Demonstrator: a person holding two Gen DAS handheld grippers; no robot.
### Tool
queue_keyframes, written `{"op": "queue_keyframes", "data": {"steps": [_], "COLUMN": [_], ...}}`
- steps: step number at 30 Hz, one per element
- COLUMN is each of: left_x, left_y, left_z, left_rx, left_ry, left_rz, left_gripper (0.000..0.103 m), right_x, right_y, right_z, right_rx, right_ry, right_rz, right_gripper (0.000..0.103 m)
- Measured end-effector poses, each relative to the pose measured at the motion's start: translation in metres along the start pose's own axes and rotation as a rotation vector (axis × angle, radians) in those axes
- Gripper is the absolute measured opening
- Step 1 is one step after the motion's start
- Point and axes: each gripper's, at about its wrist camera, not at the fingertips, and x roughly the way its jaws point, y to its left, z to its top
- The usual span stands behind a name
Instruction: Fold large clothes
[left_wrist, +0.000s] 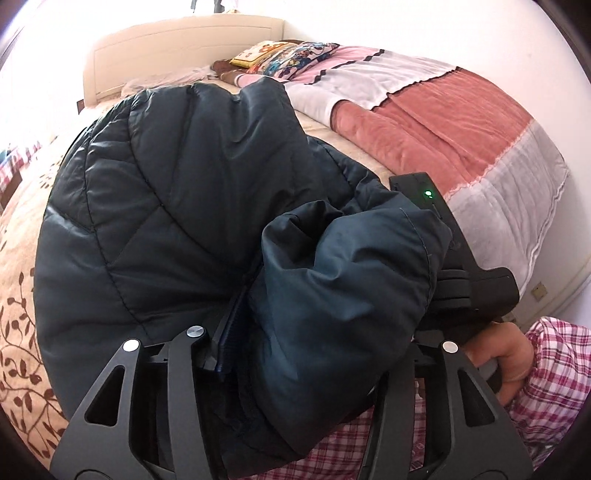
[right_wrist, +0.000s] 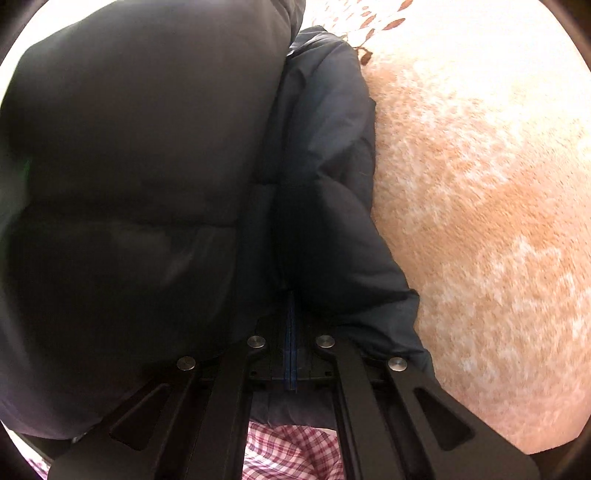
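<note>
Jaws both clamped on navy puffer jacket (left_wrist: 177, 206) | jacket hides most of beige floral bedspread (right_wrist: 480, 221) | striped blanket (left_wrist: 443, 122) beyond

Bed (left_wrist: 22, 236) with beige leaf-print cover; same cover (right_wrist: 480, 221) fills right wrist view. Cream headboard (left_wrist: 177, 48) at far end. Cartoon-print pillow (left_wrist: 295, 55) beside yellow cushion (left_wrist: 258, 51) near headboard. Striped pink, white, rust and grey blanket (left_wrist: 443, 122) lies along bed's right side. White wall (left_wrist: 480, 33) behind.

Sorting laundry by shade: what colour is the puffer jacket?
Dark navy blue, quilted; the puffer jacket shows best in the left wrist view.
</note>
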Motion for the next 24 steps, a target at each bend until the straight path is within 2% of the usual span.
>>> {"op": "queue_keyframes", "data": {"steps": [4, 5, 7, 11, 14, 18, 20, 23, 24], "left_x": [0.003, 0.004, 0.004, 0.008, 0.002, -0.025, -0.038, -0.063, -0.072], "left_y": [0.001, 0.000, -0.002, -0.009, -0.012, -0.006, 0.000, 0.013, 0.015], "left_z": [0.000, 0.000, 0.002, 0.006, 0.012, 0.018, 0.016, 0.009, 0.007], "left_rx": [-0.011, -0.008, -0.005, 0.000, -0.024, -0.115, -0.162, -0.241, -0.245], "left_ry": [0.015, 0.021, 0.029, 0.052, 0.068, 0.050, 0.032, -0.005, -0.024], "left_rz": [0.000, -0.001, -0.010, -0.021, -0.028, -0.121, -0.173, -0.282, -0.288], "left_gripper": [0.053, 0.056, 0.064, 0.079, 0.082, 0.082, 0.082, 0.082, 0.082], "right_x": [-0.010, -0.004, -0.011, -0.034, -0.055, -0.085, -0.100, -0.134, -0.149], "right_y": [-0.011, -0.014, -0.019, -0.023, -0.026, -0.034, -0.032, -0.023, -0.011], "right_z": [-0.003, 0.010, 0.009, 0.006, 0.000, -0.023, -0.032, -0.040, -0.046], "right_rx": [0.052, 0.066, 0.094, 0.062, 0.050, 0.092, 0.100, 0.064, 0.031], "right_ry": [0.008, 0.012, 0.021, 0.007, -0.020, -0.079, -0.124, -0.226, -0.269], "right_rz": [0.018, 0.022, 0.030, -0.006, -0.037, -0.052, -0.075, -0.107, -0.117], "right_gripper": [0.000, 0.000, 0.000, 0.000, 0.000, 0.000, 0.003, 0.003, 0.003]}}
